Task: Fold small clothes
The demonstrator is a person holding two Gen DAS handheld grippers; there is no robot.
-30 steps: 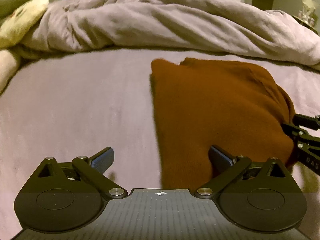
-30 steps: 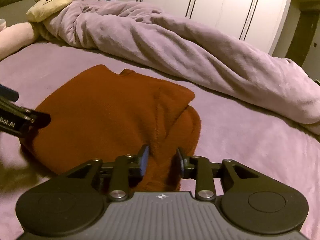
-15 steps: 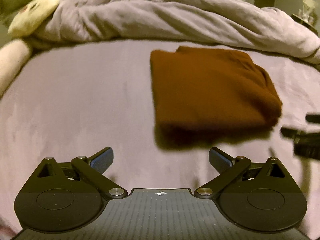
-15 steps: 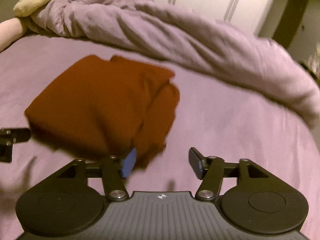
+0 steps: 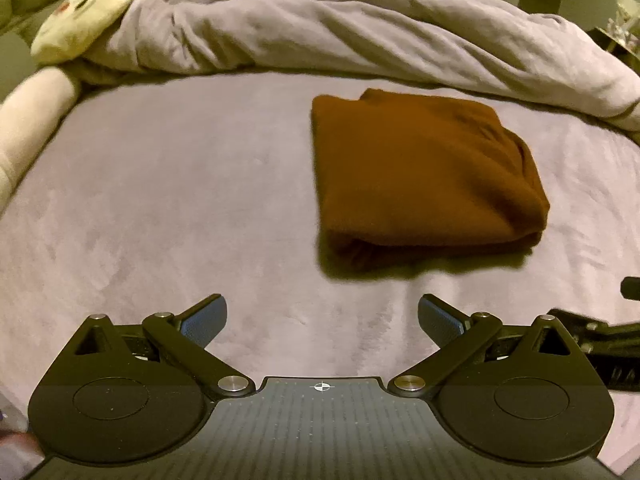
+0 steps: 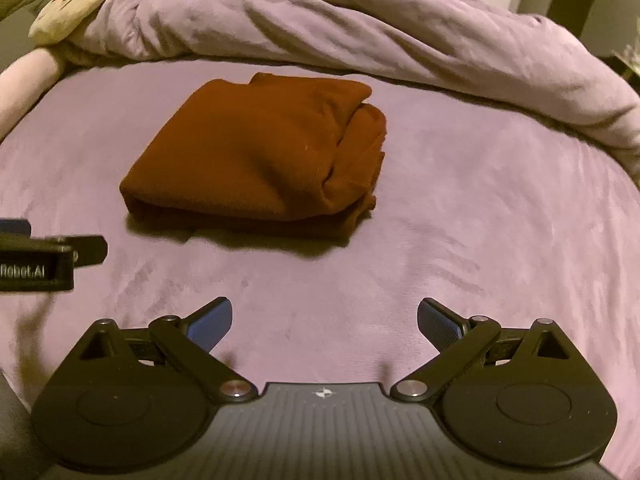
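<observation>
A rust-brown garment lies folded into a thick rectangle on the purple bed sheet. My left gripper stands open above bare sheet, short of the garment's near edge, nothing between its blue pads. My right gripper is also wide apart, its jaws opening, with only sheet between them; the garment lies ahead and to its left. Each gripper's black frame shows at the edge of the other's view: the right one, the left one.
A rumpled lilac duvet is heaped across the far side of the bed. A cream plush toy and a pale bolster lie at the far left. White cupboard doors stand behind.
The right gripper let go of the garment's right end and opened wide. Both grippers drew back and up from the garment, which now lies free and looks smaller and farther off.
</observation>
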